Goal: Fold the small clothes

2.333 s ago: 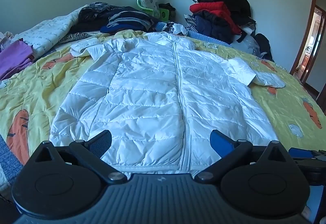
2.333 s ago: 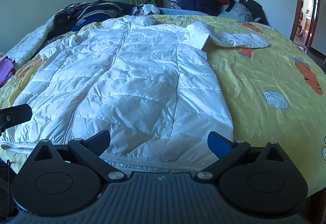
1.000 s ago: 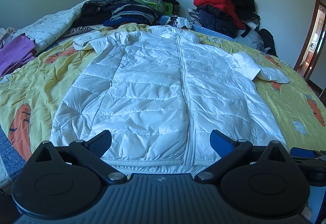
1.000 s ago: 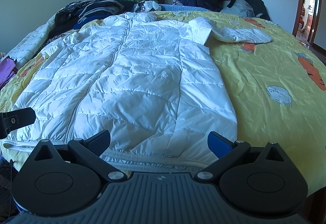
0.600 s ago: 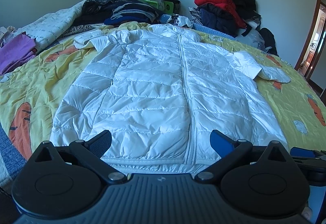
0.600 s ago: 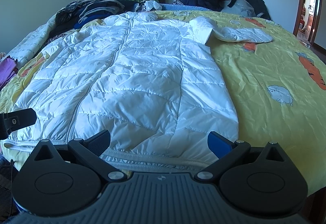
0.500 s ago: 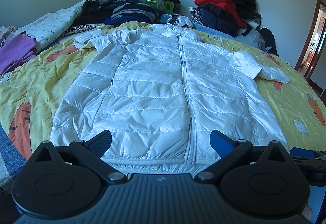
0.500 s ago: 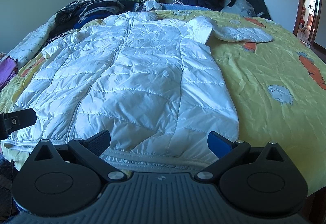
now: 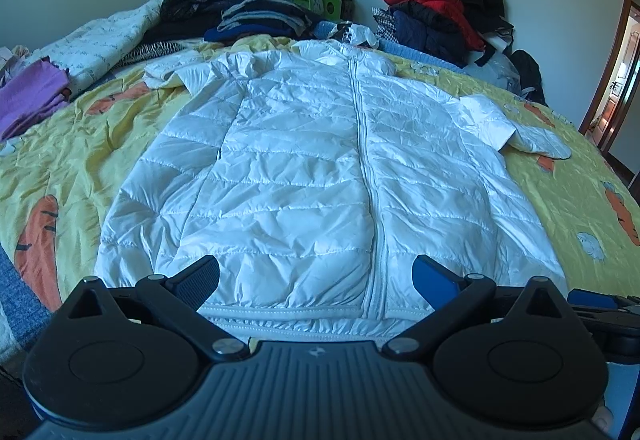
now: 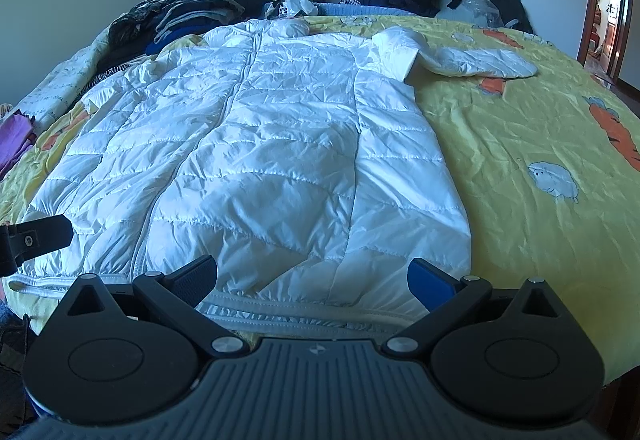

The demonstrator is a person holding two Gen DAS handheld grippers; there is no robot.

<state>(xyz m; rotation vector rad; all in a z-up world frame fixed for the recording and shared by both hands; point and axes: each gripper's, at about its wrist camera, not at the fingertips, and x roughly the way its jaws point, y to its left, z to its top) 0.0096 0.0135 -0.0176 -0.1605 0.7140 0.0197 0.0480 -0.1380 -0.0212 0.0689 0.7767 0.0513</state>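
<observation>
Over the last seconds little changed: the jacket (image 9: 320,176) lay flat, zipped, on the bed (image 10: 520,144), nothing folded. Both the left gripper (image 9: 316,276) and right gripper (image 10: 312,274) stayed spread apart and empty at its hem, so folding seemed about to begin.

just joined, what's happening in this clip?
A person holds two handheld grippers over the near hem of a white puffer jacket laid flat, zipped, on a yellow carrot-print bedspread. The left gripper and right gripper both have jaws wide open and grip nothing. One sleeve sticks out sideways. No fold is made yet. Piles of other clothes sit at the far end.
</observation>
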